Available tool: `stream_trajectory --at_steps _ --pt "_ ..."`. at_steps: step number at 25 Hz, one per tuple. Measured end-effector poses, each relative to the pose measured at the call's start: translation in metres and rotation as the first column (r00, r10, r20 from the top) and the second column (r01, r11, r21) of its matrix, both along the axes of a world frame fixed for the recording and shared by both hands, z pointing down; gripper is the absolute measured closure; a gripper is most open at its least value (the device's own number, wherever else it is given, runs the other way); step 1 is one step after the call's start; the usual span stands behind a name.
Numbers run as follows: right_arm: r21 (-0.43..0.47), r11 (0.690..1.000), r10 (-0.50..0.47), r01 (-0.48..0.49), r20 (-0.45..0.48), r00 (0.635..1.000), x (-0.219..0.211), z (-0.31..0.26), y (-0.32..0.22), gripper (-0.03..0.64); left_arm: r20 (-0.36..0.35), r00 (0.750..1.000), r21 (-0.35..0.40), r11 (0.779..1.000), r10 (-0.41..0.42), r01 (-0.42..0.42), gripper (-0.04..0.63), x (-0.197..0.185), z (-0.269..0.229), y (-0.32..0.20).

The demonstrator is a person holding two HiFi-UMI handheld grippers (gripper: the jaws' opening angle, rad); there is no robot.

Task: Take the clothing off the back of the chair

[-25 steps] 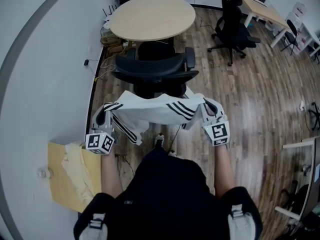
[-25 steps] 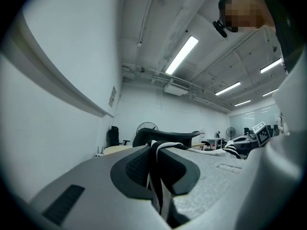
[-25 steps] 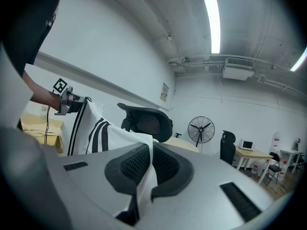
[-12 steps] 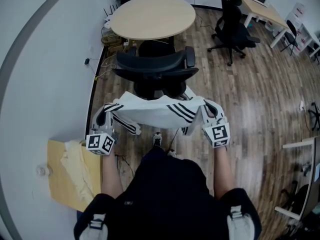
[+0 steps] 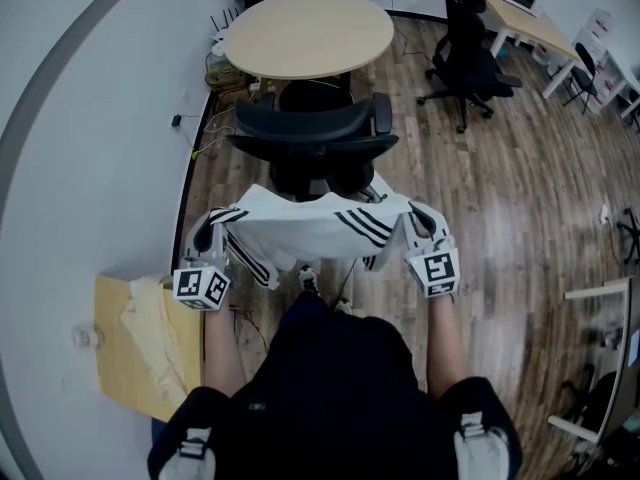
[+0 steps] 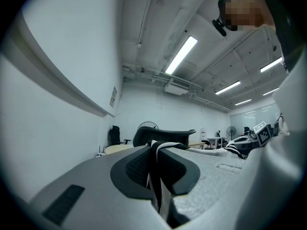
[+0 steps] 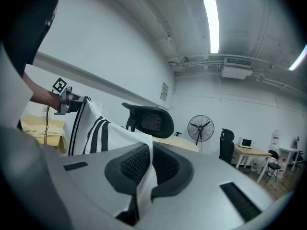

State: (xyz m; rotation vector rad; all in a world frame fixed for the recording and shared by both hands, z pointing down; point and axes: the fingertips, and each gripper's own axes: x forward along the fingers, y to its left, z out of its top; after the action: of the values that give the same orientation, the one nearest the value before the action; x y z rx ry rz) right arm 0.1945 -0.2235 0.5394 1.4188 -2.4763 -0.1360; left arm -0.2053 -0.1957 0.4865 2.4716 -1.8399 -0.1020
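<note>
A white garment with black stripes hangs stretched between my two grippers, just in front of the black office chair and clear of its backrest. My left gripper is shut on the garment's left end; striped cloth is pinched between its jaws. At the garment's right end my right gripper is likewise shut, and white fabric runs down between its pads. The chair's backrest shows beyond the cloth in the right gripper view.
A round wooden table stands behind the chair. A cardboard box with pale cloth lies by the wall at left. Another black chair and a desk are at the back right. Cables run along the wall.
The garment's hanging left part has shifted slightly; both grippers have drawn a little toward the person, keeping their hold. The chair stays put.
</note>
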Motion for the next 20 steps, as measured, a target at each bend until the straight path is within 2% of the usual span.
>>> stream_trajectory --at_steps 20 --pt "-0.003 1.000 0.013 -0.013 -0.010 1.000 0.001 0.001 -0.005 0.620 -0.002 1.000 -0.002 1.000 0.011 -0.011 0.586 0.001 0.005 -0.009"
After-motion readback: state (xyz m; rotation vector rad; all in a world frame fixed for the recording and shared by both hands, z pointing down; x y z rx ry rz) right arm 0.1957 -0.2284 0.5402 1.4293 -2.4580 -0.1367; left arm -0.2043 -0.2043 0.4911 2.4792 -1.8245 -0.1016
